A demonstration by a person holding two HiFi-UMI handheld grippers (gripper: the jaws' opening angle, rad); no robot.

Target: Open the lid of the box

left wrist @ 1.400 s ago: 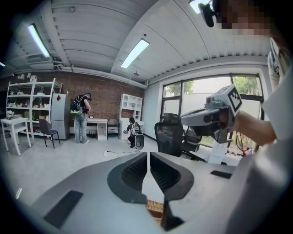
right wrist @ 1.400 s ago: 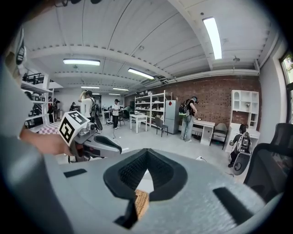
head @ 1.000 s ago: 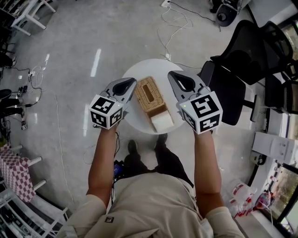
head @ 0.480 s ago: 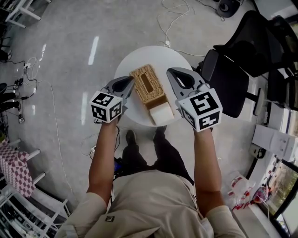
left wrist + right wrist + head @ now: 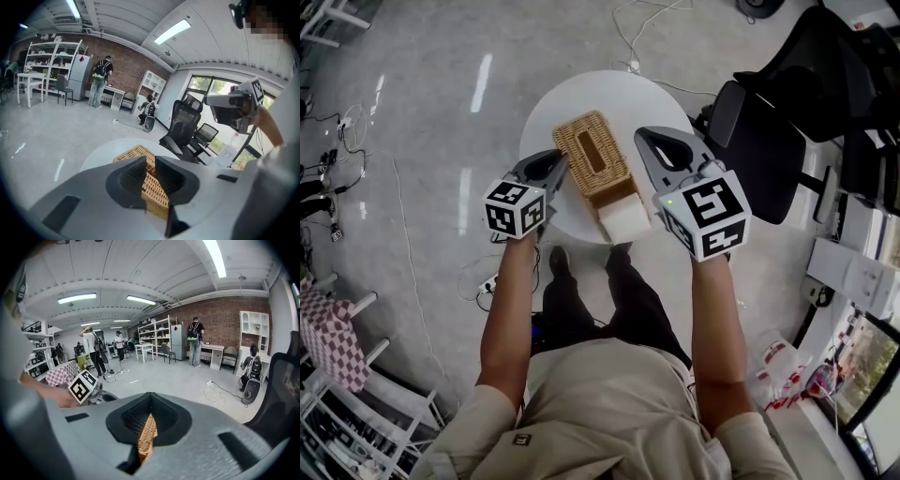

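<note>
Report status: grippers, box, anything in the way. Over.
Left gripper and right gripper both shut, empty, either side of the wicker box. Lid on, not yet opened. Nothing in the way on the round table.

The person is wearing a beige short-sleeved shirt (image 5: 609,412) bearing a small black patch (image 5: 520,442), dark trousers (image 5: 623,309) and dark shoes (image 5: 560,261). The left tool (image 5: 560,157) and right tool (image 5: 645,137) are showing pale grey shells with black ribbed linings. The left cube (image 5: 514,208) and right cube (image 5: 705,217) are displaying black-and-white square markers.
</note>
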